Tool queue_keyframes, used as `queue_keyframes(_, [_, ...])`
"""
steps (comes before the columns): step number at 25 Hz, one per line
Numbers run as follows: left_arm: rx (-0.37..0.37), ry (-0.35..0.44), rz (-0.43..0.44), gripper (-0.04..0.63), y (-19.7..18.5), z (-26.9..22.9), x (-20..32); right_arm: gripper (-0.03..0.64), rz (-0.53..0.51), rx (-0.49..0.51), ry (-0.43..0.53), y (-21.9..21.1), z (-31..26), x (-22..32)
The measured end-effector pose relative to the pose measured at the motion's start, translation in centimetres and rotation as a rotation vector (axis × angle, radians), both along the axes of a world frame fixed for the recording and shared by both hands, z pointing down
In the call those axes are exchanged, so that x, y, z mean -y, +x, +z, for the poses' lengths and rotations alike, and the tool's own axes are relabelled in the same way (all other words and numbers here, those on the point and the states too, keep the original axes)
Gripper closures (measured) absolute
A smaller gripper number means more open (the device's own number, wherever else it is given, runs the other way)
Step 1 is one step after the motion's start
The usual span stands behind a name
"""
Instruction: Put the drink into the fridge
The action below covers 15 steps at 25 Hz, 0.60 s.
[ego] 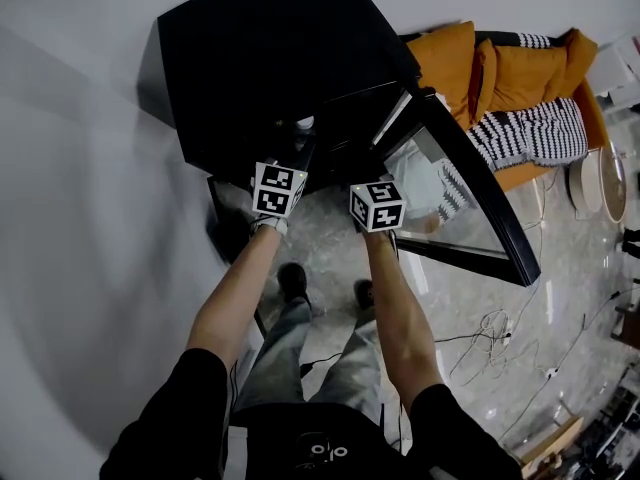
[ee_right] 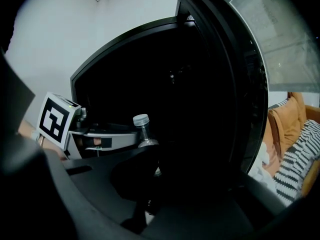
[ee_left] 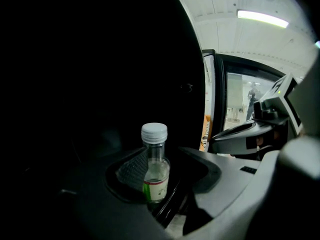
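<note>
clear white-capped drink bottle (ee_left: 154, 165) held upright in the left hand-held gripper (ee_left: 159, 198) before the open black fridge (ego: 280, 58)

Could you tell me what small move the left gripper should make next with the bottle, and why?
Probably ease the left gripper forward into the fridge: its jaws are shut on the upright bottle, the door stands open, and the dark interior lies straight ahead.

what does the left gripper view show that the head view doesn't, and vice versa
Only the left gripper view: the label and clear body of the bottle, upright between the jaws of the left gripper, plus a ceiling light. Only the head view: the person's arms, the orange sofa. Both: the black fridge and its open door.
</note>
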<state>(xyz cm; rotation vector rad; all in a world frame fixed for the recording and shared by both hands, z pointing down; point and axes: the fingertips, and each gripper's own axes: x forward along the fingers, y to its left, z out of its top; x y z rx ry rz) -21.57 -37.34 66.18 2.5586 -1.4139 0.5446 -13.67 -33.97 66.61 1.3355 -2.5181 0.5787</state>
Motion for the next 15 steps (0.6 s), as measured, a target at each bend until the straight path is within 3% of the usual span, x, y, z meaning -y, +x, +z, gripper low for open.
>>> queue_keyframes(5, [-0.027, -0.022, -0.013, 0.431, 0.2, -0.9, -3.2, 0.609, -0.021, -0.025, -0.013, 0.6, -0.8, -2.1])
queue_keyframes(15, [-0.101, -0.062, -0.085, 0.588, 1.1, -5.5, -12.0, 0.609, -0.089, -0.014, -0.001, 2.5, -7.5, -8.5])
